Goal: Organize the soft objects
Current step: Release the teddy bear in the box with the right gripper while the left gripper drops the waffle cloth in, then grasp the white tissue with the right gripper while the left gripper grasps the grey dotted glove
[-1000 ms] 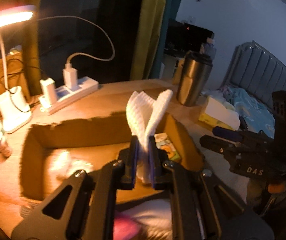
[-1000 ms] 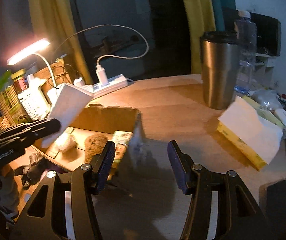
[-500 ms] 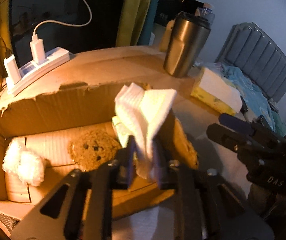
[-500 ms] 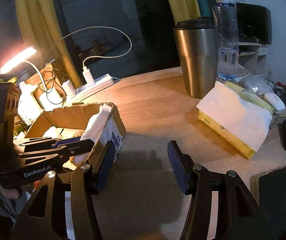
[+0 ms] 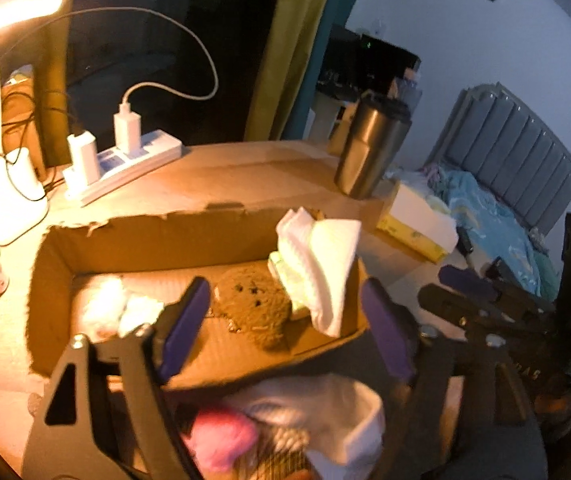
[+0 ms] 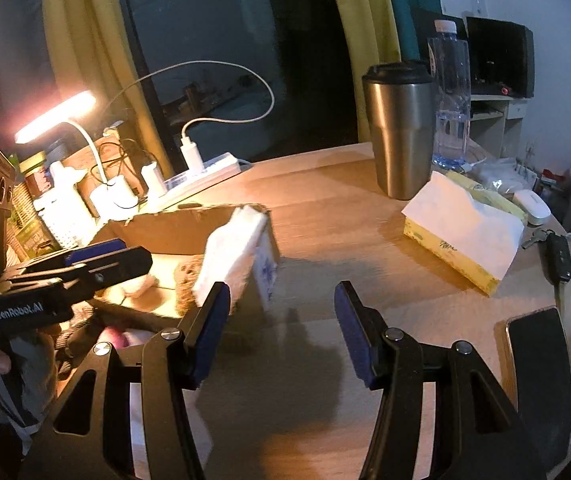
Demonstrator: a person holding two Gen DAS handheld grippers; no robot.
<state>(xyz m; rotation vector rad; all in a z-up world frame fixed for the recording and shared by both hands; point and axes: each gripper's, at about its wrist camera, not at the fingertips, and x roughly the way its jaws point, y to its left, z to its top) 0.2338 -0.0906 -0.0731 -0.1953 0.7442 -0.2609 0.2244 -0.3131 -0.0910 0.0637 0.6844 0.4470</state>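
The left tongs (image 5: 285, 320) have just been opening and stand wide, gripping nothing. The white cloth (image 5: 317, 264) lies just ahead of them, draped over the box's (image 5: 157, 236) right end. The right tongs (image 6: 281, 332) hang open, empty, above the bench (image 6: 345, 216).

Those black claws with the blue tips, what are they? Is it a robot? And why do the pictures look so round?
It is not a robot. A person holds a grabbing tool in each hand, and each tool carries a small round-eyed camera looking along its two fingers. That lens bends the picture.

One picture comes from the left tool, the other from the right tool.

On the table lies a cardboard box holding a brown fuzzy thing and a white fluffy thing. A white cloth hangs over the box's right end. The left tool's jaws have just been opening, so it is not pinching the cloth. The right tool is open and holds nothing.

Nearby stand a metal cup, a tissue box and a lamp.
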